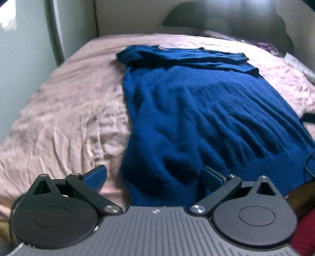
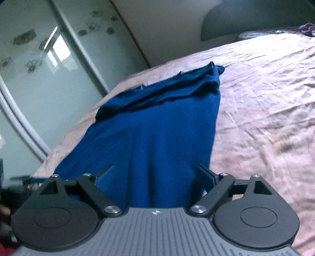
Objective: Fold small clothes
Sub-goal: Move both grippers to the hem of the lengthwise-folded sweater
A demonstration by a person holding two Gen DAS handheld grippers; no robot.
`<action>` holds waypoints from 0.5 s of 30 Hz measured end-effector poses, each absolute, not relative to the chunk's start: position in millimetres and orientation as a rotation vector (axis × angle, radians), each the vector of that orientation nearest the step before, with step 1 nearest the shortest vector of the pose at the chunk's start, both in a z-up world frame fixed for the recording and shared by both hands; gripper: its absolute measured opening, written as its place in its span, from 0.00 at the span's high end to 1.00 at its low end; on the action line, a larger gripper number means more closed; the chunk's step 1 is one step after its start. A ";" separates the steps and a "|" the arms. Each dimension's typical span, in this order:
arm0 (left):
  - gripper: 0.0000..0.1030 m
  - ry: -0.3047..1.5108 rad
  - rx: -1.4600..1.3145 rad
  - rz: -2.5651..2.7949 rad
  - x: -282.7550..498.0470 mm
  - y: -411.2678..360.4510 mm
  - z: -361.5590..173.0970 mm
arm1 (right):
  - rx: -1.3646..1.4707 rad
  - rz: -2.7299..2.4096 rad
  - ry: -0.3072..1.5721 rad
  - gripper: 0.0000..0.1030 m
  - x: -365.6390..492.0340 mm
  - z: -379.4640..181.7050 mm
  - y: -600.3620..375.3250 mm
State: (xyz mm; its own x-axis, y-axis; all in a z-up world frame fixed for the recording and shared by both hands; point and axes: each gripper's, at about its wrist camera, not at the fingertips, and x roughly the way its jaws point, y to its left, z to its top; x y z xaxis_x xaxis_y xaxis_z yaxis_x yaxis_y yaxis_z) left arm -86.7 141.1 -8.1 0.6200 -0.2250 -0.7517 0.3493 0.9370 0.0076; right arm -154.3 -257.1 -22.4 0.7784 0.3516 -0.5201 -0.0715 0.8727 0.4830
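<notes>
Sweater (image 1: 206, 110) lies flat on the bed (image 1: 65, 110); my left gripper (image 1: 155, 177) stands wide at its hem. Right view: right gripper (image 2: 155, 177) is wide too. Soft, thick knit; I would pinch the ribbed hem corners.

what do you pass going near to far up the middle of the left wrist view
left gripper, jaws open → ribbed hem of the blue sweater → its body → the folded-over sleeves at the far end → pink bedspread → white headboard
</notes>
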 end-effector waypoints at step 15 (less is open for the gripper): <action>0.03 0.833 0.071 -0.409 -99.1 140.9 -12.5 | 0.358 0.331 0.805 0.14 -200.9 -19.6 -268.1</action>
